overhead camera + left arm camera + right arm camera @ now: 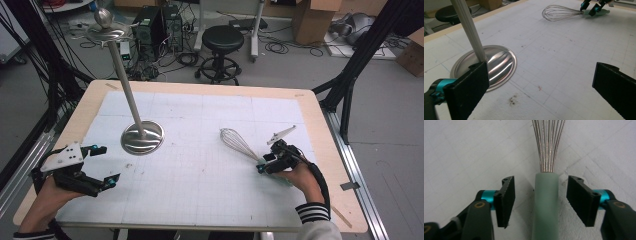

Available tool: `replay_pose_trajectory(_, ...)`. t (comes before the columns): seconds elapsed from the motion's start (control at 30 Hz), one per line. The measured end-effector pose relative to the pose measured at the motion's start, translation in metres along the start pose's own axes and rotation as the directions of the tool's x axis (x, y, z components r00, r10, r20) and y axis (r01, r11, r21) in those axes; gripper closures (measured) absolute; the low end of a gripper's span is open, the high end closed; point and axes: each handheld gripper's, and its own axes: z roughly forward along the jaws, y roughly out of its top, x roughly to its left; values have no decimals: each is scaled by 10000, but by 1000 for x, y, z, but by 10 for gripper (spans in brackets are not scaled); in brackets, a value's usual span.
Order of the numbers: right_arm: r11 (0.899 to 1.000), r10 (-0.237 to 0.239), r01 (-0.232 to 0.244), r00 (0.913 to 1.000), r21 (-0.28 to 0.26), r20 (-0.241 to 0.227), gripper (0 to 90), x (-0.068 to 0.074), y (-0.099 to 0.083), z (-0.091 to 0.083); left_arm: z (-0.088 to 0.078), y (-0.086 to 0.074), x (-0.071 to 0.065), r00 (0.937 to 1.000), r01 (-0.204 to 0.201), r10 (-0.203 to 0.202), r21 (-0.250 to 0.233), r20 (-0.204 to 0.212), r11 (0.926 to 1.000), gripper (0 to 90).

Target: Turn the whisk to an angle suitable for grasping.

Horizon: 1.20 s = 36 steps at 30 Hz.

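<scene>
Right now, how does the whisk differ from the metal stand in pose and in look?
The whisk lies flat on the white mat; the metal stand is upright, its pole leaning a little.
The whisk has thin wire loops and a green handle; the stand has a round base, a ribbed pole and a ball on top.
The whisk's handle lies between the open jaws of the right claw; the stand is not held.
Both have shiny metal parts.

Grey floor, black stool [223, 39], cardboard boxes [312, 17].

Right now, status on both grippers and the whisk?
Left gripper open, idle near stand base. Right gripper open, fingers astride whisk handle, not touching. Nothing in the way.
</scene>
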Motion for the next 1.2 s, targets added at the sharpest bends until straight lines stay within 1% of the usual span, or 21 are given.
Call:
replay_pose_trajectory(0.07,10000,12,-12,10000,21,-20,452,0,0,0,0,1,-1,10000,-32,32,-12,7,10000,17)
replay_pose_trajectory(0.1,10000,81,-81,10000,20,-30,475,0,1,1,0,1,-1,10000,-48,48,36,16,10000,17)
replay_pose_trajectory(0.13,10000,13,-13,10000,-10,6,487,-1,2,2,1,1,-1,9999,-95,95,54,39,9999,17)
replay_pose_trajectory(0.2,10000,95,-95,10000,31,8,514,1,3,3,1,1,-1,9999,-94,94,65,36,9999,17)
replay_pose_trajectory(0.23,10000,95,-95,10000,31,8,514,1,3,3,1,1,-1,9999,-94,94,65,36,9999,17)
replay_pose_trajectory(0.3,10000,21,-21,10000,78,24,559,1,4,4,1,1,-1,10000,-64,64,50,29,10000,17)
replay_pose_trajectory(0.5,9997,123,-124,9999,207,22,604,1,4,4,1,1,-1,10000,-57,57,45,29,10000,17)
replay_pose_trajectory(0.63,9994,109,-111,9999,324,59,675,1,3,4,0,1,-1,10000,-63,63,40,35,10000,17)
replay_pose_trajectory(1.0,9983,-30,7,9993,581,385,692,6,6,4,1,2,-2,9999,-102,102,63,51,9999,17)
replay_pose_trajectory(1.1,9984,-162,133,9985,557,524,693,7,7,4,1,2,-1,10000,-72,71,68,42,10000,17)
replay_pose_trajectory(1.2,9989,-181,158,9985,444,524,694,8,9,2,1,1,-1,10000,-87,87,82,35,9999,17)
